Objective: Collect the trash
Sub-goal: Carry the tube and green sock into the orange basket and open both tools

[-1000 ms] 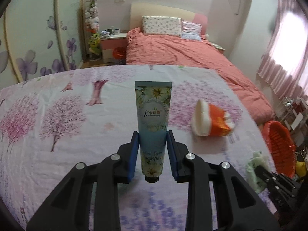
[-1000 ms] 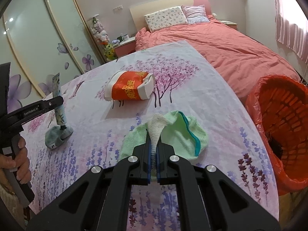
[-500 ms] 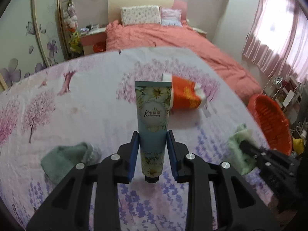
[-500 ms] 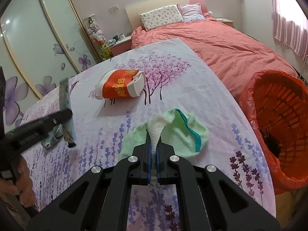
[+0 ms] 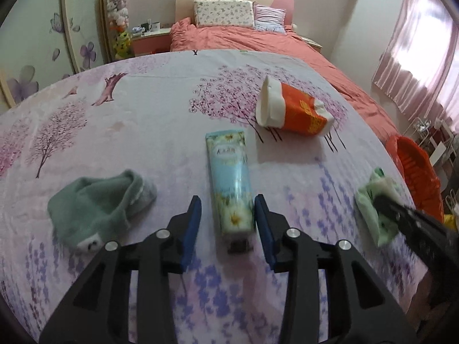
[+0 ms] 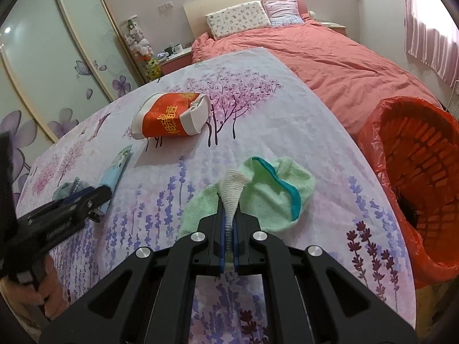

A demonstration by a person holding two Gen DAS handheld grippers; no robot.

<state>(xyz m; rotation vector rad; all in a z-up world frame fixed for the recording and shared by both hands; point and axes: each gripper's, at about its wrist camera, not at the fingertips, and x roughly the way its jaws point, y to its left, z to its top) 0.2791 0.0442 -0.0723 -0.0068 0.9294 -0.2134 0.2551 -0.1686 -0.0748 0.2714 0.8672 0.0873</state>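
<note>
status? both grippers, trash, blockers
Left gripper jaws opening, floral blue cream tube loose between them. Right gripper shut on light-green fuzzy sock. Orange-lined bin unobstructed.

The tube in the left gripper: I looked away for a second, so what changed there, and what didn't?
The left gripper came down to the table and its jaws are opening: the tube, clamped upright before, now lies on the cloth between the pads, apparently free of them. Unchanged: the right gripper stays shut on the light green sock, and the orange cup, dark green sock and bin have not moved.
</note>
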